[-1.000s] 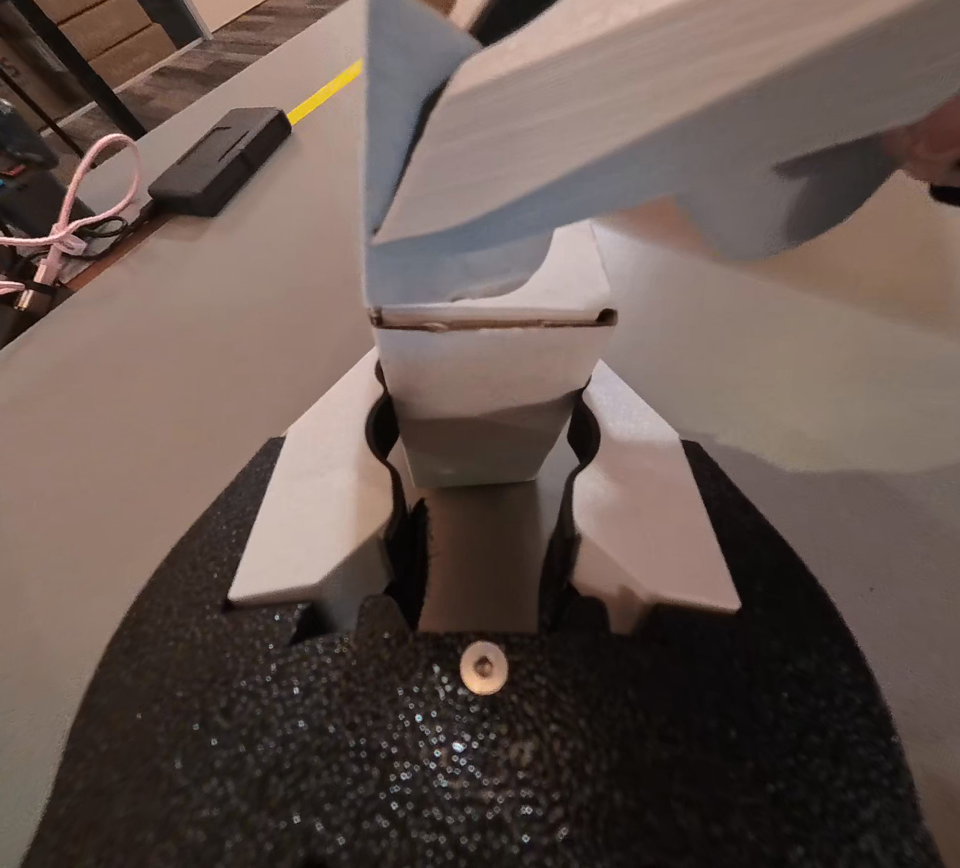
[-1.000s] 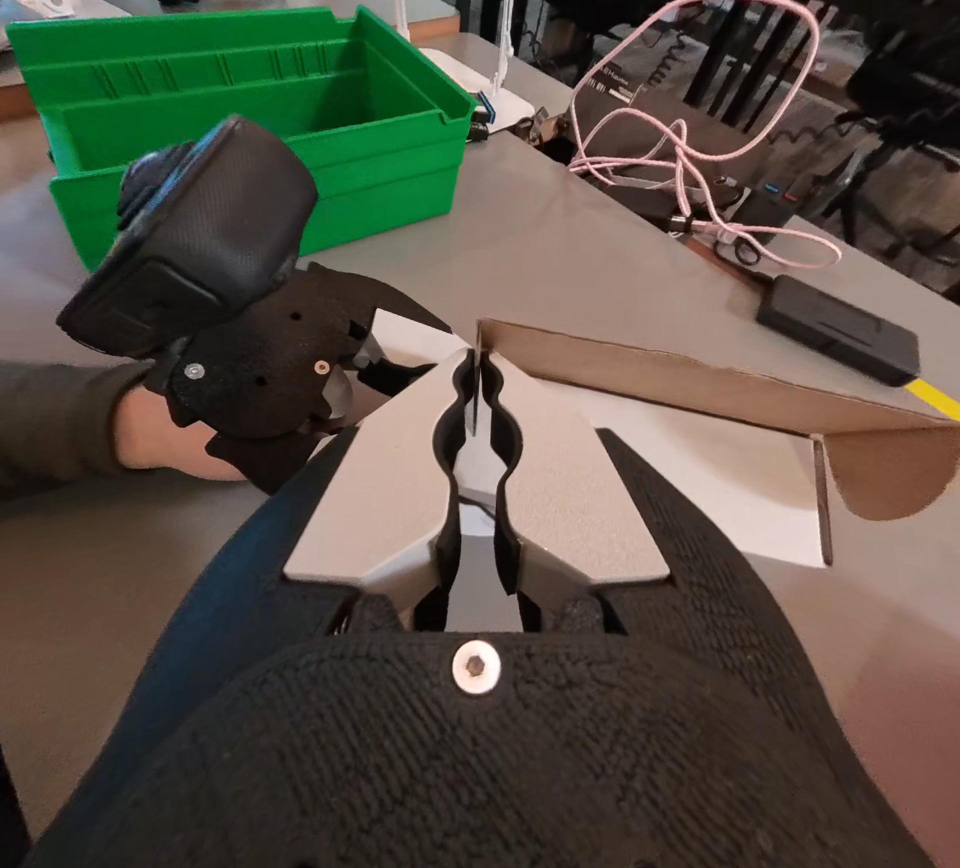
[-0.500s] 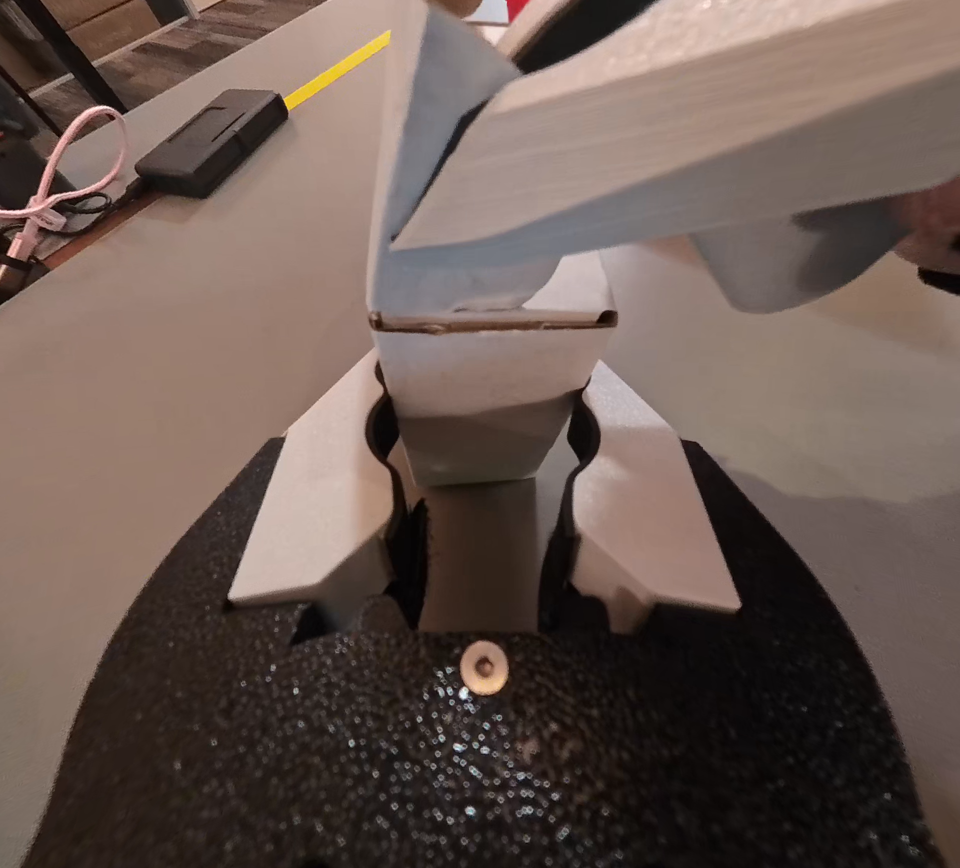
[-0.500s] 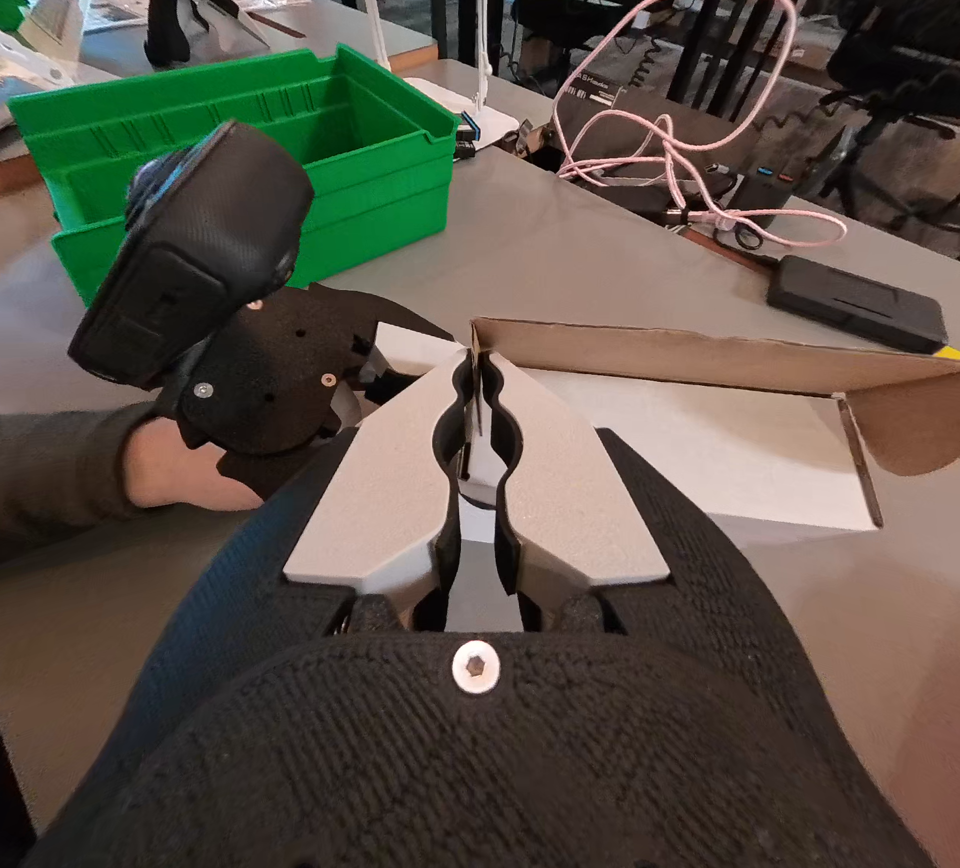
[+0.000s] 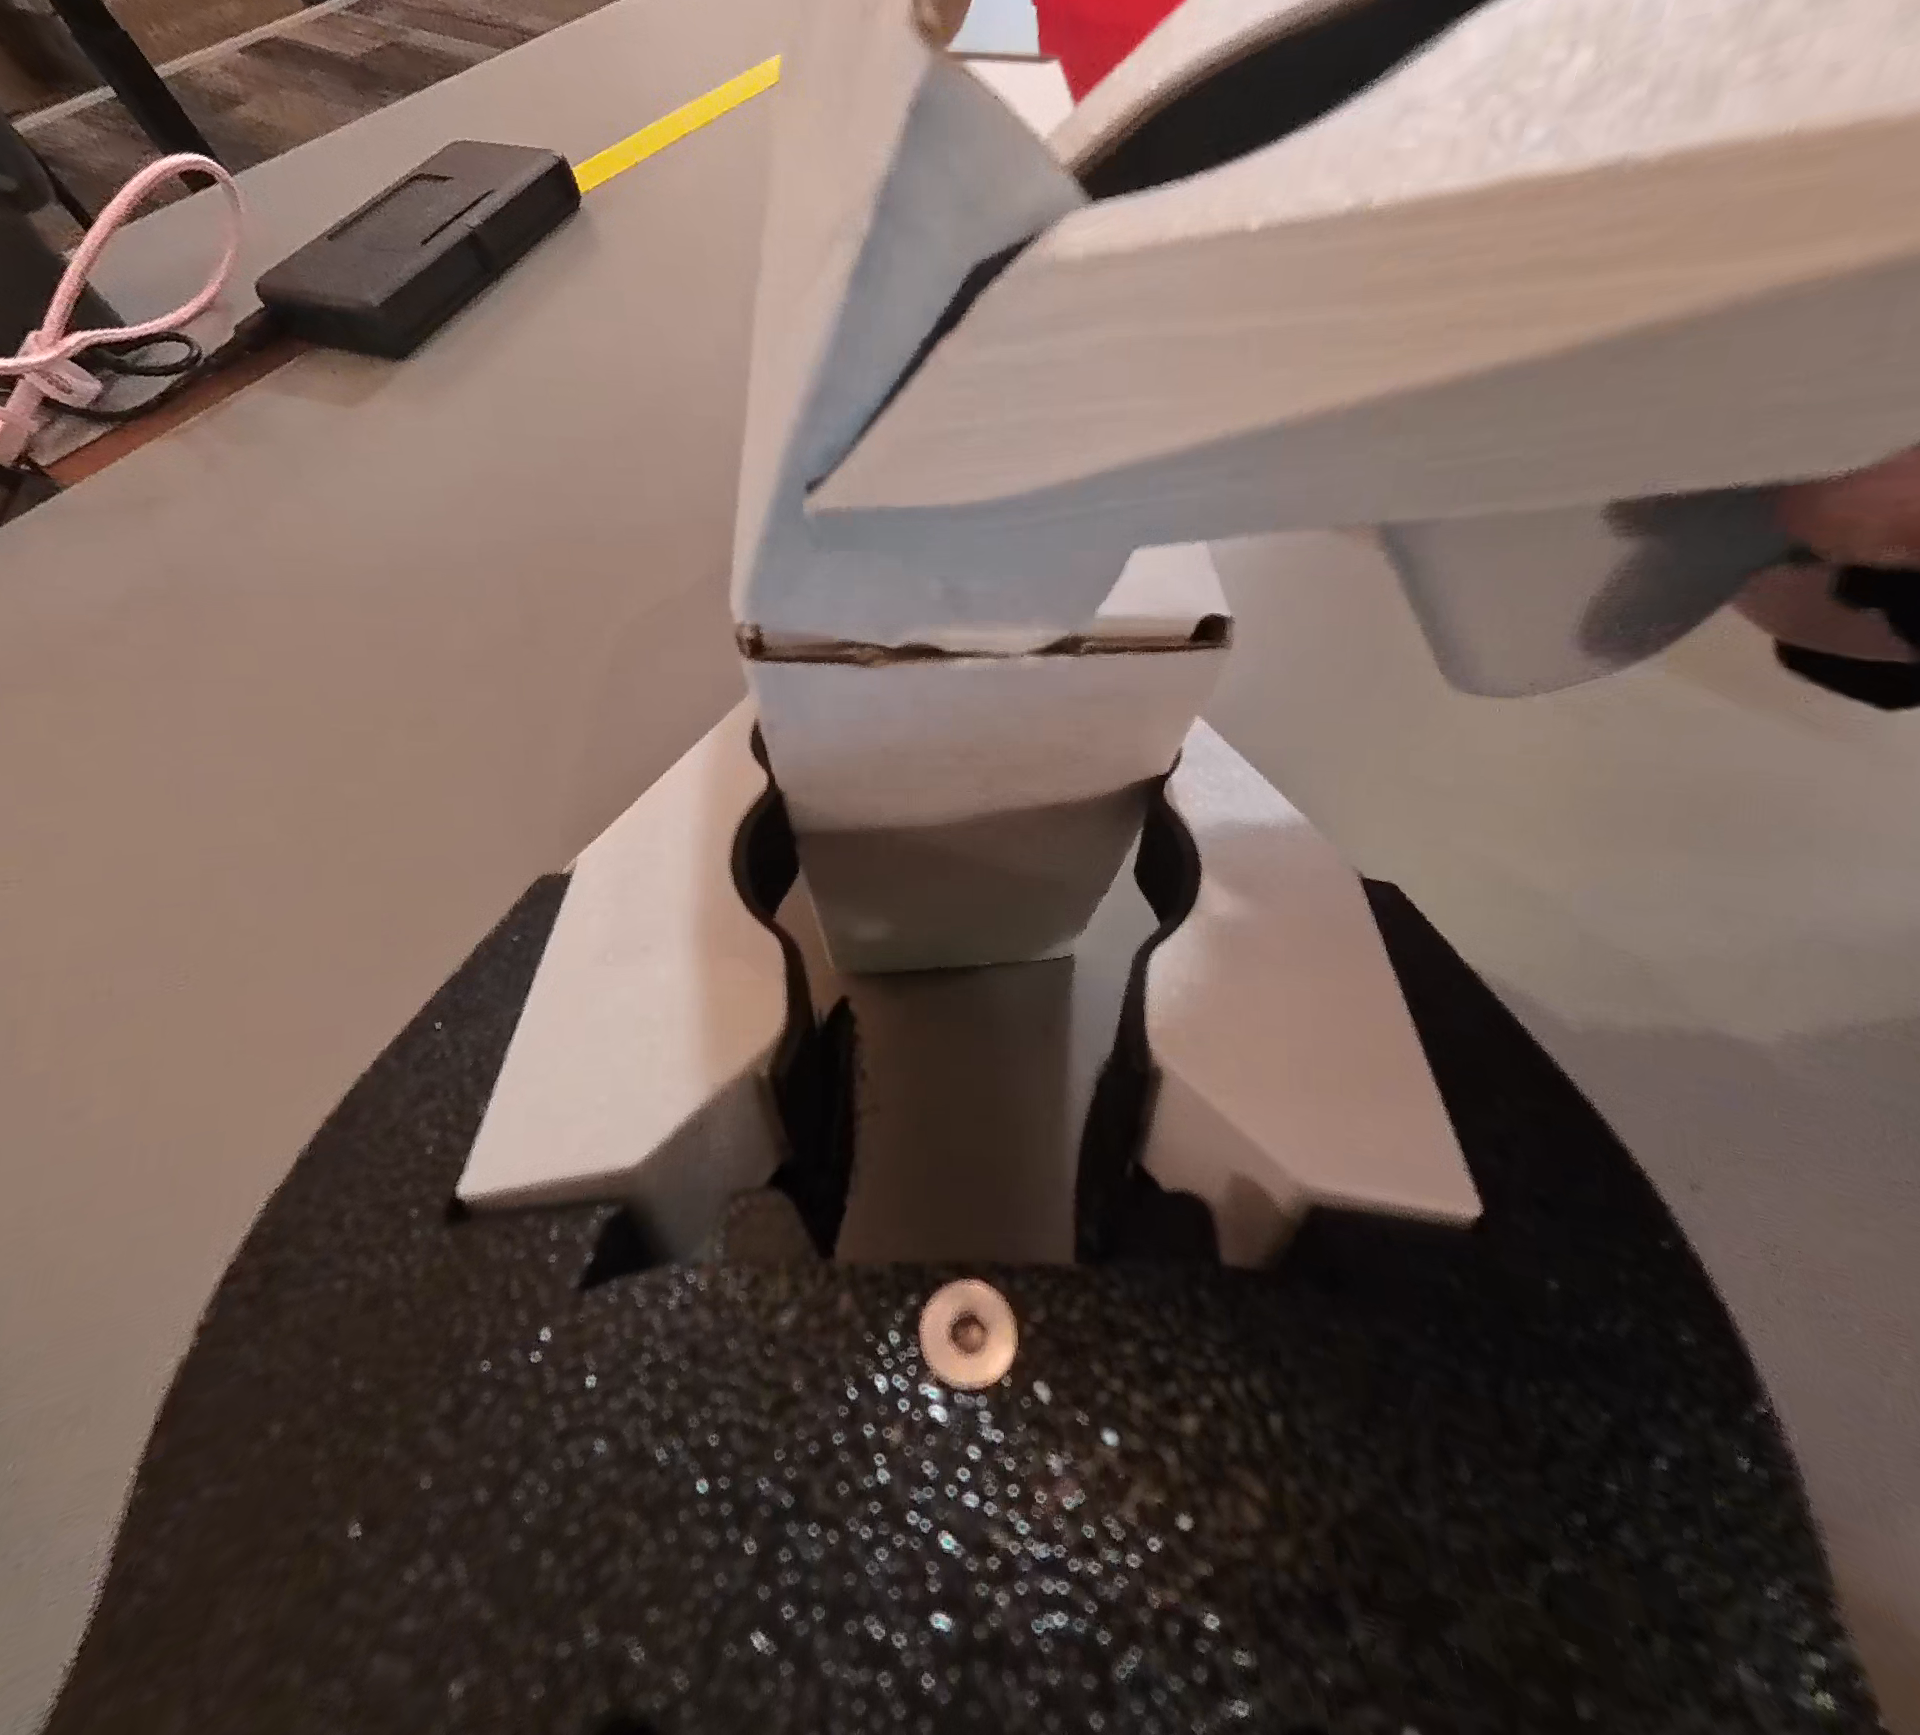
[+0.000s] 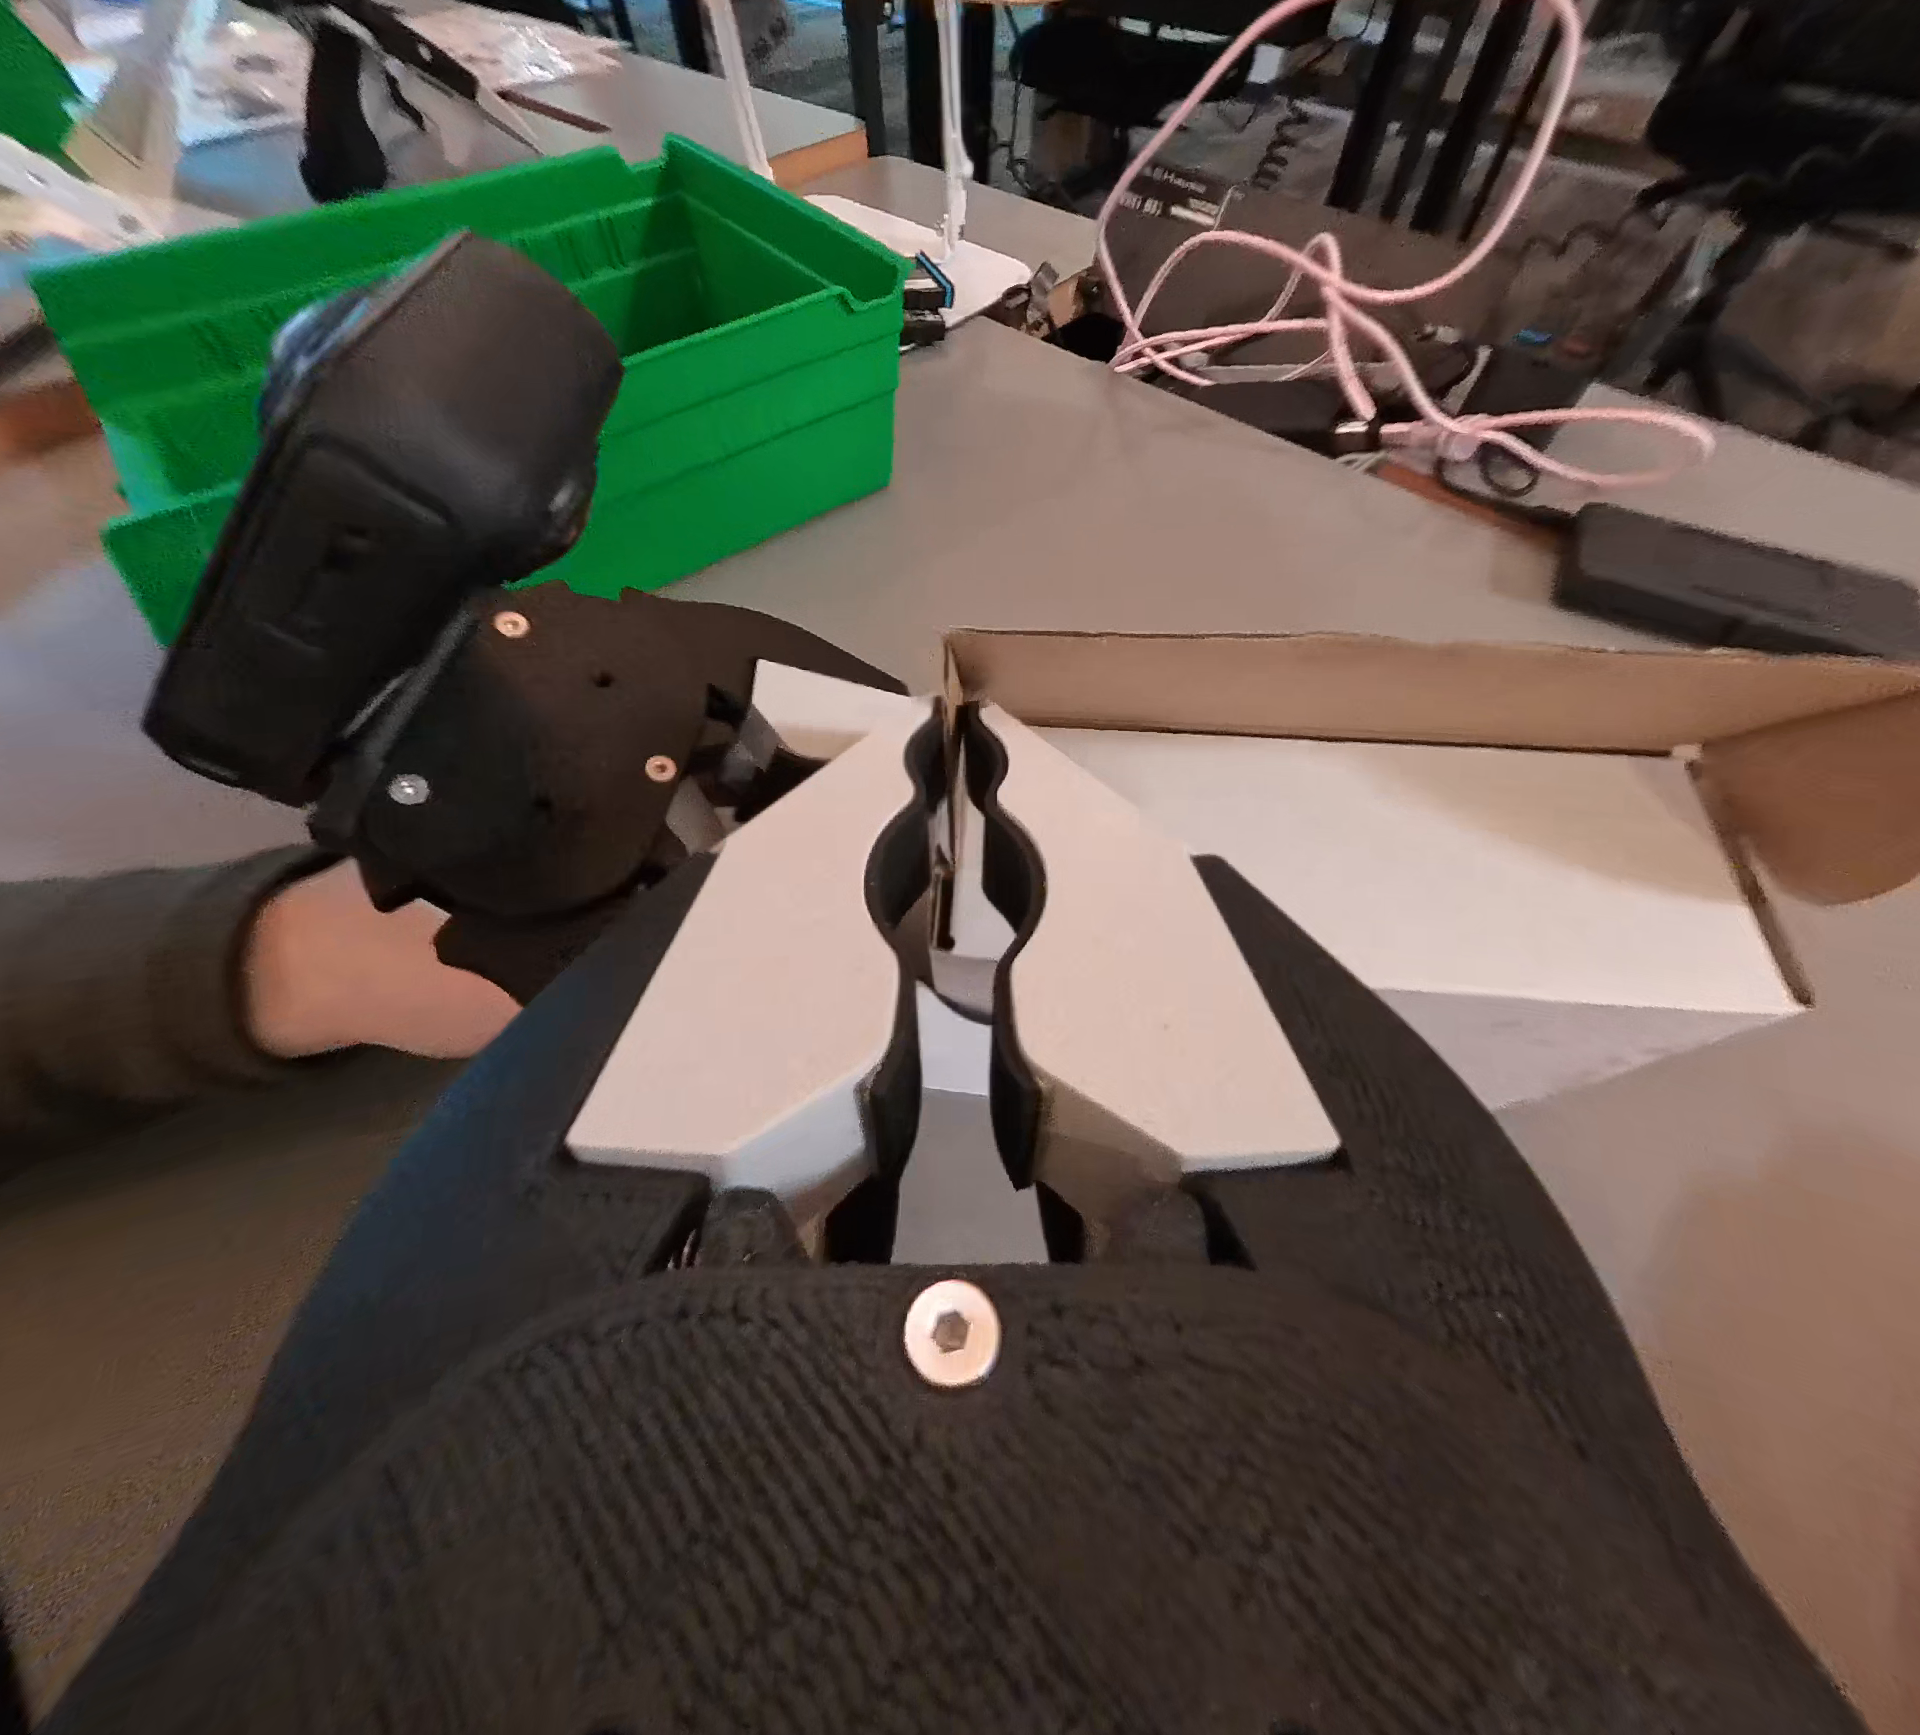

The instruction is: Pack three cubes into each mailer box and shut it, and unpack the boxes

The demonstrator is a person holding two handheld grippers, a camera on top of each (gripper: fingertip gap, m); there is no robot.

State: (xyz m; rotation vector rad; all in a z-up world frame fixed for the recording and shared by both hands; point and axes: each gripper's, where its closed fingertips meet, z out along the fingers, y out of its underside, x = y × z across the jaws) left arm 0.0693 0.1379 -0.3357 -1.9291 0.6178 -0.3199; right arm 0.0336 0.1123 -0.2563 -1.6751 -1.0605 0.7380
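Right wrist view shows the right gripper (image 6: 954, 729) with jaws pinched on the raised lid edge of the white mailer box (image 6: 1351, 864) on the bench (image 6: 1091, 490); the left gripper (image 5: 977, 812) clamps the box's end flap. No cubes visible; whether packing or unpacking remains unclear.

Mailer box (image 6: 1382, 864): matt white card outside, raw brown inside. Beside it, green bin (image 6: 727, 397): smooth plastic. Right gripper (image 6: 956, 812): grainy matt fingers.

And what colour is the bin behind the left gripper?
Green; the bin shows best in the right wrist view.
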